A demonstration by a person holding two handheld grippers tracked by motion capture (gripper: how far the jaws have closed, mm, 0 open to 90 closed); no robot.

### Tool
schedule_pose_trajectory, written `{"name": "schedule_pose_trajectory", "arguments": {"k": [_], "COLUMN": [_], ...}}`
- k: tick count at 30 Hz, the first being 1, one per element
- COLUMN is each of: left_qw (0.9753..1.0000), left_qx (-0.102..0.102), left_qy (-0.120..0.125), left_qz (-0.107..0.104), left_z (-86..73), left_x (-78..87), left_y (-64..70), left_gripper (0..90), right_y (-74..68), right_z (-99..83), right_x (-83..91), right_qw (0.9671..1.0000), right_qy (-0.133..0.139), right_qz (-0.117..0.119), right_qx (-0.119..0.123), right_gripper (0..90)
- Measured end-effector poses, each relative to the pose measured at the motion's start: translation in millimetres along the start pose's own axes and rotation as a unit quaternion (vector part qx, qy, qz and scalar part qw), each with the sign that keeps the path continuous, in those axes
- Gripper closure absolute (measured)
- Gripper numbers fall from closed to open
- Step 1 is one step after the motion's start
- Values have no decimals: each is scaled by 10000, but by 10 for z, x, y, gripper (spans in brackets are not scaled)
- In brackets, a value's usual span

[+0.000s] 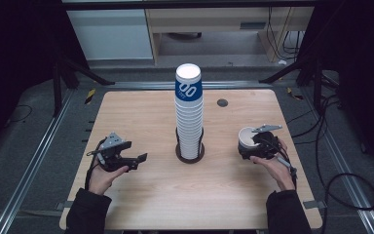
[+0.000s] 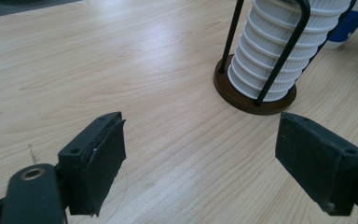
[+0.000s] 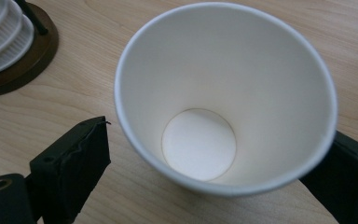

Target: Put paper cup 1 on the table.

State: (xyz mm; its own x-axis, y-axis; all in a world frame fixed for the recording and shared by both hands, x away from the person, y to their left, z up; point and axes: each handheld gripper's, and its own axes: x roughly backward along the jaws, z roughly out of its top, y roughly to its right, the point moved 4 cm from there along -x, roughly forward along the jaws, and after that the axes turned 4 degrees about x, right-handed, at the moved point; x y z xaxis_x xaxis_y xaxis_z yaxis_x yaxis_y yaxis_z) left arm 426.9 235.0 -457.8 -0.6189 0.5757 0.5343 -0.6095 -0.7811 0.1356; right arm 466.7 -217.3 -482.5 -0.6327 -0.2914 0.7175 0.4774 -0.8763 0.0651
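Note:
A tall stack of white paper cups (image 1: 189, 117), upside down with a blue-banded one on top, stands in a round brown holder (image 1: 190, 155) at mid-table. In the left gripper view the stack (image 2: 279, 51) and holder base (image 2: 242, 100) lie ahead to the right. My left gripper (image 1: 137, 162) (image 2: 200, 154) rests open left of the stack with only bare wood between its jaws. A single white cup (image 1: 247, 138) (image 3: 223, 107) stands mouth up on the right. My right gripper (image 1: 251, 146) (image 3: 205, 177) is open around it, with a gap at the left jaw.
The light wooden table (image 1: 141, 112) has a small dark grommet (image 1: 222, 103) behind the stack. The holder base (image 3: 28, 60) sits off to the upper left in the right gripper view. Cables (image 1: 336, 180) lie on the floor beside the table's right edge.

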Motion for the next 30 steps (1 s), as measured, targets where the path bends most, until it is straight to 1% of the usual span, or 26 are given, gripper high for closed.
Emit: {"name": "schedule_pose_trajectory", "arguments": {"k": [2, 4, 5, 6, 8, 9, 12, 15, 18, 21, 23, 28, 29, 30], "left_qw": [10000, 10000, 10000, 10000, 10000, 10000, 10000, 10000, 10000, 10000, 10000, 10000, 10000, 10000], "left_qx": [5, 3, 12, -1, 8, 6, 24, 20, -3, -8, -12, -36, -38, -34], "left_qy": [-6, -12, -1, -7, 1, 1, 18, 13, 0, -4, -17, -55, -59, -64], "left_qz": [2, 3, 4, 4, 3, 10, 20, 23, 19, 15, 17, 20, 19, 9], "left_z": [-2, -2, -1, 0, 2, 3, 7, 7, 5, 5, 5, 0, 0, 0], "left_x": [0, 3, 4, 9, 14, 17, 26, 27, 22, 19, 15, 3, 0, -5], "left_y": [-2, -1, 0, -2, -4, -6, -12, -12, -5, -1, 0, 6, 6, 6], "left_gripper": [153, 152, 152, 152, 151, 151, 150, 150, 149, 149, 149, 148, 148, 148], "right_y": [-23, -44, -46, -53, -68, -66, -77, -98, -119, -162, -194, -284, -305, -330], "right_z": [-11, -20, -24, -29, -34, -36, -12, 52, 120, 201, 261, 423, 466, 502], "right_x": [43, 89, 108, 128, 159, 177, 264, 390, 490, 601, 672, 823, 855, 883], "right_qw": [10000, 10000, 9999, 9999, 9999, 9999, 9996, 9987, 9977, 9959, 9941, 9878, 9861, 9843], "right_qy": [44, -20, 28, 87, 98, 111, 255, 486, 670, 905, 1083, 1525, 1619, 1712], "right_qz": [-17, -43, -103, -113, -90, -112, -114, -120, -118, -45, 40, 266, 314, 392], "right_qx": [17, 17, 14, 6, -33, 11, -9, -11, 41, 73, 72, 137, 185, 179], "right_gripper": [62, 53, 59, 63, 58, 58, 58, 61, 61, 62, 65, 75, 78, 78]}}
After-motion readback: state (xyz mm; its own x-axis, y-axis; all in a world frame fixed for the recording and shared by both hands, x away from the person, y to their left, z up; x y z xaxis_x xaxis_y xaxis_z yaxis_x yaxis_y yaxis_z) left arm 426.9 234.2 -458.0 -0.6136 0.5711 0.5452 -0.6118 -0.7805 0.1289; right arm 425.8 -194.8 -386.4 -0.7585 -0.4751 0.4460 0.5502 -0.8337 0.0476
